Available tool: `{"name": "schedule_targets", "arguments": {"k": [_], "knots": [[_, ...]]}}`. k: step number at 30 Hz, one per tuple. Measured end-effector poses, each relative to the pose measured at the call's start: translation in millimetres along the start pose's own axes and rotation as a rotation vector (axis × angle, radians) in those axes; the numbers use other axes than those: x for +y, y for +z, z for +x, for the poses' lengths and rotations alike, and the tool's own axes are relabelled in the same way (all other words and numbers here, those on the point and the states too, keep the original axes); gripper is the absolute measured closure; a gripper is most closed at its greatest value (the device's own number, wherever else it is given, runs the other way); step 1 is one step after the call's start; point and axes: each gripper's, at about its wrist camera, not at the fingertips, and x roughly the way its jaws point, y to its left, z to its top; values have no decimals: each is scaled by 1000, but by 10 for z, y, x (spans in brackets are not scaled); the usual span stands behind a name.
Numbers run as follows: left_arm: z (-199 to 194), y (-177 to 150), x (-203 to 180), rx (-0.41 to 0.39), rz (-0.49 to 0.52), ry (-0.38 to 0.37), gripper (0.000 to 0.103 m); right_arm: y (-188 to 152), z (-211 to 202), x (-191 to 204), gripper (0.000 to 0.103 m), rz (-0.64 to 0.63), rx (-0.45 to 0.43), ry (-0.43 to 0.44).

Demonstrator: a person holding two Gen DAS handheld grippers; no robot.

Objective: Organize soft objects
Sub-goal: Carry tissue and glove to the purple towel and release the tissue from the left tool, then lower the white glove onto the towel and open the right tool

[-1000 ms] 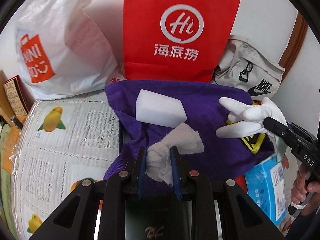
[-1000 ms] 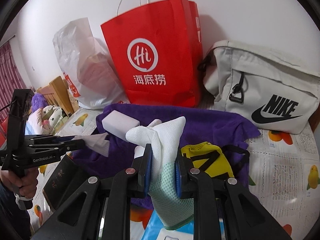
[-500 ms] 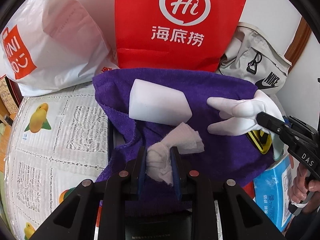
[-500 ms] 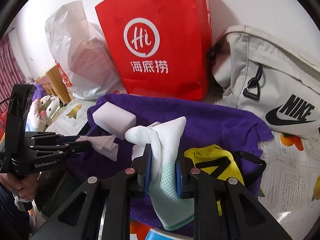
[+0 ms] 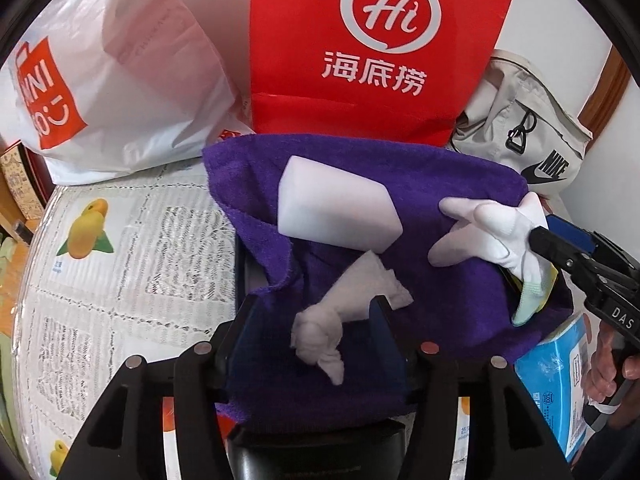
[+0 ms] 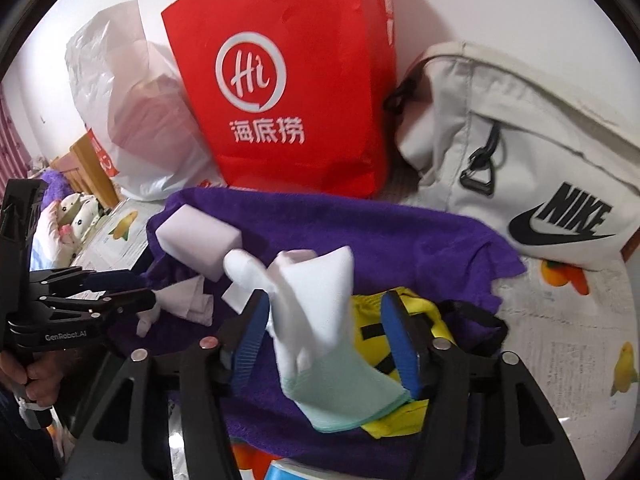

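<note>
A purple towel is spread before the bags, also in the right wrist view. A white foam block lies on it. My left gripper is open, and a crumpled white cloth lies loose between its fingers on the towel. My right gripper is open, with a white glove with a mint cuff loose between its fingers, above a yellow item. The glove also shows at the right of the left wrist view.
A red paper bag, a white plastic bag and a beige Nike bag stand behind the towel against the wall. A blue tissue pack lies at the right. A fruit-print tablecloth covers the surface.
Both grippers have opened. The left one let go of the crumpled cloth and the right one let go of the glove. Both moved forward over the towel.
</note>
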Motion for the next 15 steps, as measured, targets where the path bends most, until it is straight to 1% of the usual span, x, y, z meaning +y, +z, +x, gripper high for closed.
{"name": "schedule_targets", "arguments": {"k": [3,7,11,13,15], "knots": [[-60,-31,17,-5,-10,2,50,-4,-74,-12,43,6,-1,-8],[-220,-95,30,-29,-20,8,50,-50,-272,18,43,12,-22,-11],[-473,-203,42,-73,-18,10,50,-161,-566,143,43,2,-63,-4],[-601,-273,45,-77,-17,7,50,-229,-691,221,42,-9,-73,2],[-730,-351,45,-85,-23,-10,50,-321,-820,295,40,-12,-81,15]]}}
